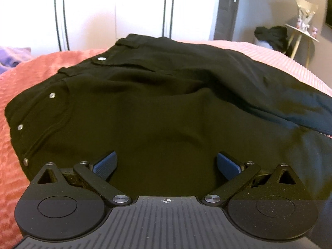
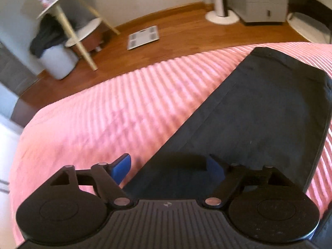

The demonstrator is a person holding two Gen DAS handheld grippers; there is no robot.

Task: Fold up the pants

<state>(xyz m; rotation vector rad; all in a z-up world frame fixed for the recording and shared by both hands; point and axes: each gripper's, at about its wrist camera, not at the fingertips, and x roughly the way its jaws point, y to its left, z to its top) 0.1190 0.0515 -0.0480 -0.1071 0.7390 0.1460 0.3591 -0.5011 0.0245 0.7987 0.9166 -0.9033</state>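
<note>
Black pants (image 1: 157, 108) lie on a pink bedspread (image 1: 31, 72), waistband with a silver button to the upper left, one leg folded across toward the right. My left gripper (image 1: 166, 164) is open and empty, hovering low over the hip area with blue pads (image 1: 104, 164) spread wide. In the right wrist view a leg of the pants (image 2: 259, 112) runs to its hem at the upper right. My right gripper (image 2: 169, 166) is open, straddling the leg's left edge, left pad (image 2: 121, 167) over the bedspread (image 2: 103, 112).
White wardrobe doors (image 1: 114, 10) stand behind the bed. A wooden floor (image 2: 176, 39) lies beyond the bed edge with a scale (image 2: 143, 37), a small side table (image 2: 62, 16), a dark garment on a grey bin (image 2: 46, 39) and a fan base (image 2: 221, 16).
</note>
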